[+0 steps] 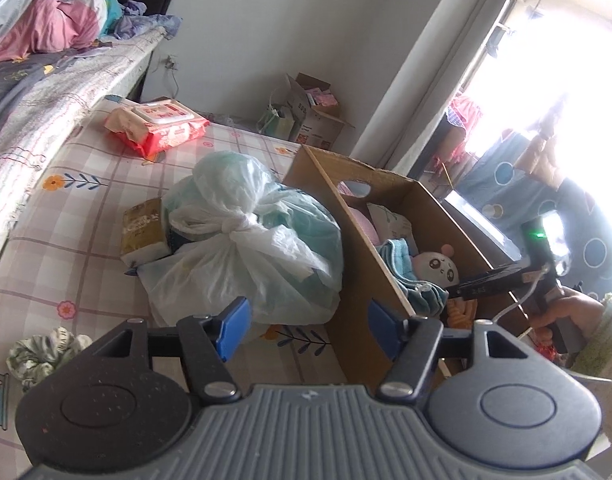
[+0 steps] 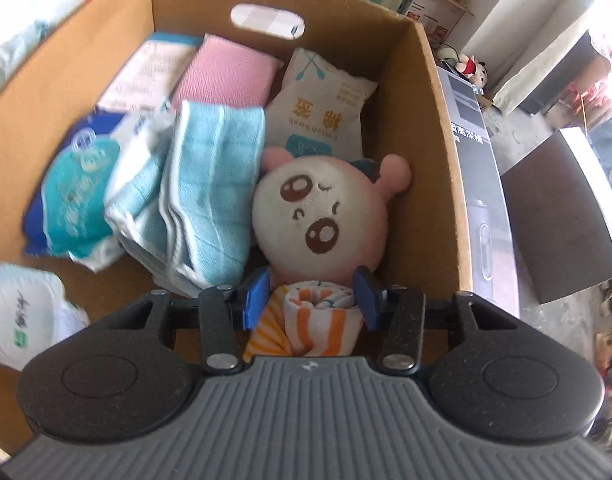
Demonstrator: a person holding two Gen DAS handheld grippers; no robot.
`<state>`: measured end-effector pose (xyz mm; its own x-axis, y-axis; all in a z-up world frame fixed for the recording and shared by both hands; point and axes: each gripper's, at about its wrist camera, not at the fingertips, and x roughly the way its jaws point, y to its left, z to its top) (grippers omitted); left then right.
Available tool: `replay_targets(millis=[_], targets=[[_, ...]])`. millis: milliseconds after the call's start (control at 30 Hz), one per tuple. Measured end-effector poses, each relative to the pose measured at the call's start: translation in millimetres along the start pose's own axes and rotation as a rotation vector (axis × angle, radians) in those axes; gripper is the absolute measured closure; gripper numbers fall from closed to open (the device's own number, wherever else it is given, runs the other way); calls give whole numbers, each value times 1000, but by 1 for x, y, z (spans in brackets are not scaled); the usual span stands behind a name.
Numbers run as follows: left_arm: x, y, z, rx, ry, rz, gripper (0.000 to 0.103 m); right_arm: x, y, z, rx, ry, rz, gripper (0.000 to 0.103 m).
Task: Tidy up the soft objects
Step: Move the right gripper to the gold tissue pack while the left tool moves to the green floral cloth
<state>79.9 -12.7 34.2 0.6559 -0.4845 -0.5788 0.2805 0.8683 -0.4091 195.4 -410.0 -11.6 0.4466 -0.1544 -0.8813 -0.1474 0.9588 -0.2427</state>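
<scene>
Right gripper (image 2: 312,294) was poised over the open brown cardboard box (image 2: 434,128), pointing steeply down, its blue pads (image 2: 255,292) pressed on either side of a rolled orange-and-white striped cloth (image 2: 314,312). The roll sat between the jaws just above the box's near right corner, close against the round white-and-pink plush toy with a printed face (image 2: 320,216).

Box contents as seen: folded light-blue towels (image 2: 209,184) at centre, a pink folded cloth (image 2: 225,72) and a cream printed soft packet (image 2: 326,108) towards the far wall, a blue-and-teal soft pack (image 2: 73,192) on the left. A white soft packet with green print (image 2: 21,312) lay at the near left.

Left gripper (image 1: 308,326) was held over the checked bedsheet (image 1: 85,208) with jaws apart and nothing between them, facing a knotted translucent plastic bag of pale-green soft goods (image 1: 249,236) beside the box. In the left wrist view, the right gripper's body (image 1: 502,276) reached over the box rim, a hand (image 1: 562,312) on its handle.

Judgement: step in hand was placing the striped roll in the box. To do it well, the roll should go down into the gap at the plush toy's near side, clear of the cardboard wall, and be let go only once it rests on something, so it stays rolled. Risk: release from height could let it unroll or tip the towels. The bag looked the likely next pick for the left gripper; the knot seemed the firmest hold.
</scene>
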Motion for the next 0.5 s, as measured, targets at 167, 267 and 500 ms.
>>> replay_targets(millis=[167,267,500], targets=[[-17,17,-2,-5,-25,75,27,-41,-10,-1,163,-148,74,45],[-26,27,-8,15,-13,128,21,-74,-7,-1,241,-240,189,43],[-33,42,-23,82,37,268,17,-105,53,31,214,-290,524,42]])
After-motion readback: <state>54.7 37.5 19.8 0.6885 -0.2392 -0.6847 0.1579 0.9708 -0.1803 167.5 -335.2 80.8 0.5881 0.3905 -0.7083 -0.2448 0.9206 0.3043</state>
